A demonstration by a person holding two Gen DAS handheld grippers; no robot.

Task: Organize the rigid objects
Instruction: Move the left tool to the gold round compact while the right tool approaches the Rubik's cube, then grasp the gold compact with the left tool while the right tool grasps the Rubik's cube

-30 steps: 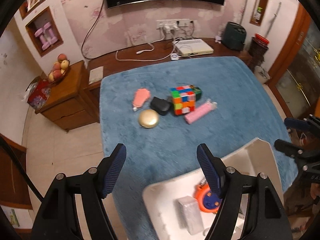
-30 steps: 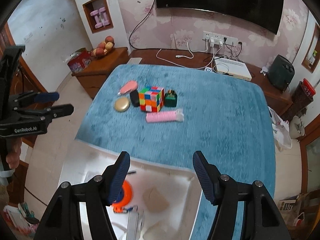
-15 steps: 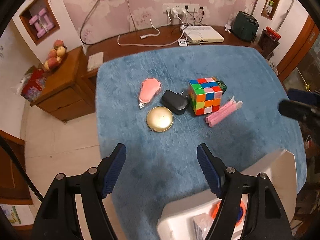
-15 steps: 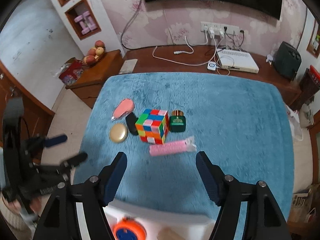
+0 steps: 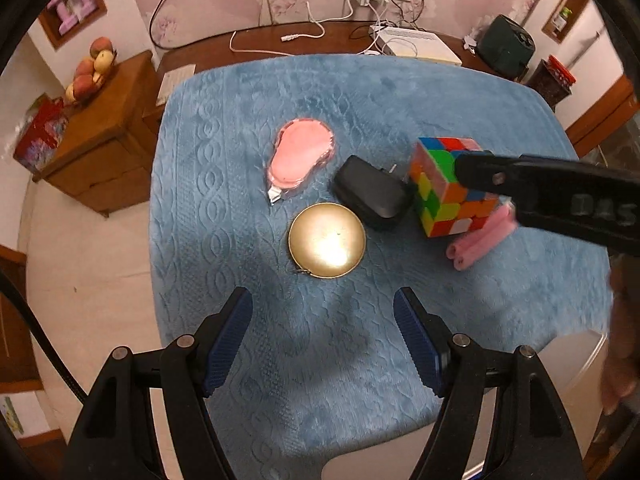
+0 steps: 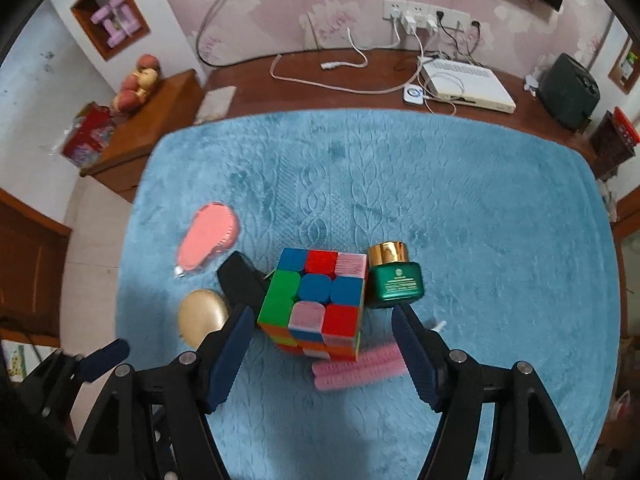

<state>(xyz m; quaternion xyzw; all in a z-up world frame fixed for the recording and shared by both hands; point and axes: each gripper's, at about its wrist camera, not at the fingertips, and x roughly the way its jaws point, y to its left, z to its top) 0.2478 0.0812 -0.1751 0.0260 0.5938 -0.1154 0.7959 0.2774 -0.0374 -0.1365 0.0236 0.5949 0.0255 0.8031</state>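
The small green jar with a gold lid [image 6: 394, 278] carries pale print too small to read. At frame centre, the right gripper [image 6: 322, 348] hangs spread wide over the multicoloured puzzle cube [image 6: 316, 304]. The left gripper [image 5: 323, 336] gapes empty below the round gold case [image 5: 327, 241].

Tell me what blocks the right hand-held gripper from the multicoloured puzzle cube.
Nothing visible does: the right hand-held gripper is open, its fingers either side of the multicoloured puzzle cube. A black charger and green jar crowd the cube's sides.
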